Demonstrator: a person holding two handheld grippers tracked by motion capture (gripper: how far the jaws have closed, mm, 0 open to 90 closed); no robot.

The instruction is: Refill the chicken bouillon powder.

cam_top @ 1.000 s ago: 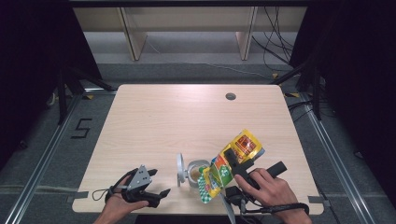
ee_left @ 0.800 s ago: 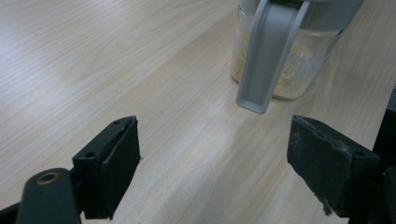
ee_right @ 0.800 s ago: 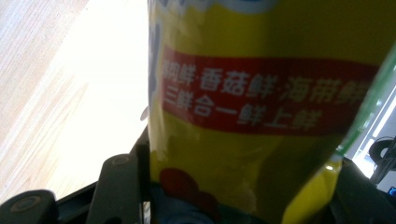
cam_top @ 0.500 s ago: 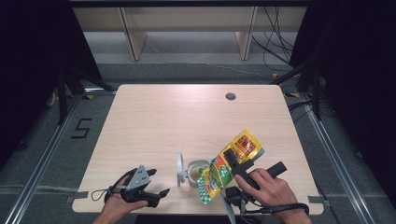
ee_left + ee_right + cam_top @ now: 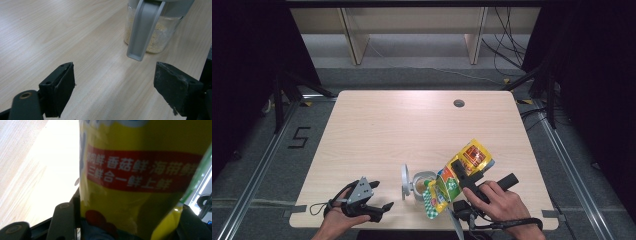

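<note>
- Right gripper clamped on a yellow seasoning pouch, one jaw on each side of the pouch in the right gripper view; pads themselves mostly hidden behind the foil.
- Pouch is cut off at the top and right of that view; a red band with Chinese print is readable, the rest of the label blurred.
- High view: pouch tilted, its lower end over the mouth of the glass jar; whether it touches the rim can't be told.
- Jar sits just left of the right gripper, flip lid standing open on its far side from the pouch.
- Left gripper jaws wide apart, nothing between them, low over the table.
- Left gripper view: jar ahead of the jaws, top cut off, pale granules in the bottom; grey lid hangs down in front of it.
- Count: one pouch, one jar, one lid, two grippers, two hands.
- Right hand partly cut by the bottom edge.
</note>
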